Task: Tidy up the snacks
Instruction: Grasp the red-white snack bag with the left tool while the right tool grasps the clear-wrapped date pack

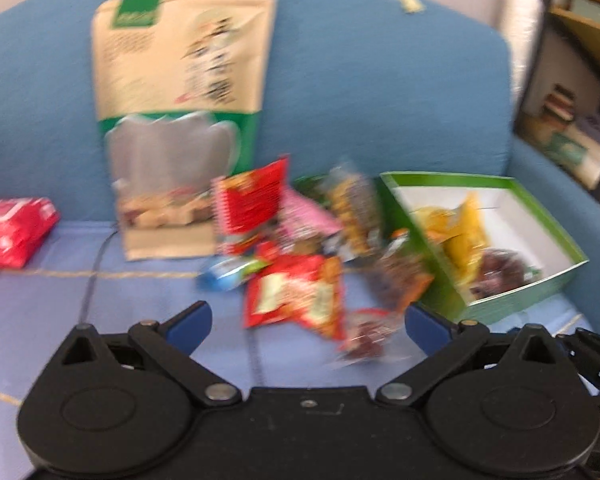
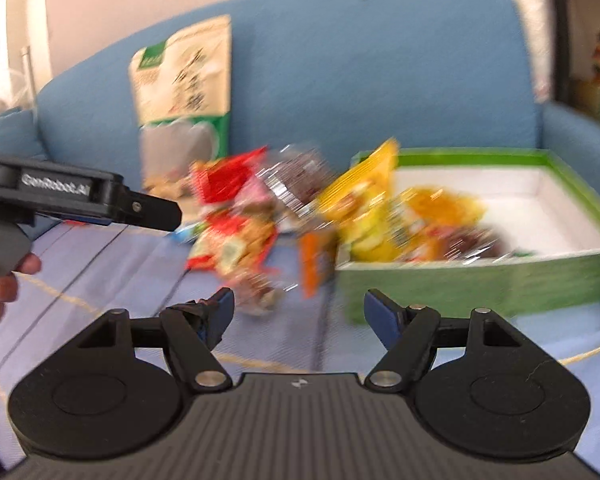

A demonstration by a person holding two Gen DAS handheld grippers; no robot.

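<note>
A pile of small snack packets (image 1: 296, 240) lies on the blue sofa seat, also in the right wrist view (image 2: 240, 236). A green box (image 1: 520, 292) with a white inside holds yellow and dark packets (image 1: 464, 236); it shows in the right wrist view (image 2: 480, 280) too. A yellow packet (image 2: 364, 204) leans over its left rim. My left gripper (image 1: 306, 326) is open and empty, just short of a red packet (image 1: 296, 296). My right gripper (image 2: 298, 316) is open and empty, short of the pile and the box. Both views are blurred.
A tall beige and green pouch (image 1: 180, 120) leans on the sofa back (image 1: 380, 80). A red pack (image 1: 12, 232) lies at the far left of the seat. Shelves (image 1: 572, 92) stand right of the sofa arm. The left gripper's body (image 2: 80, 200) shows in the right wrist view.
</note>
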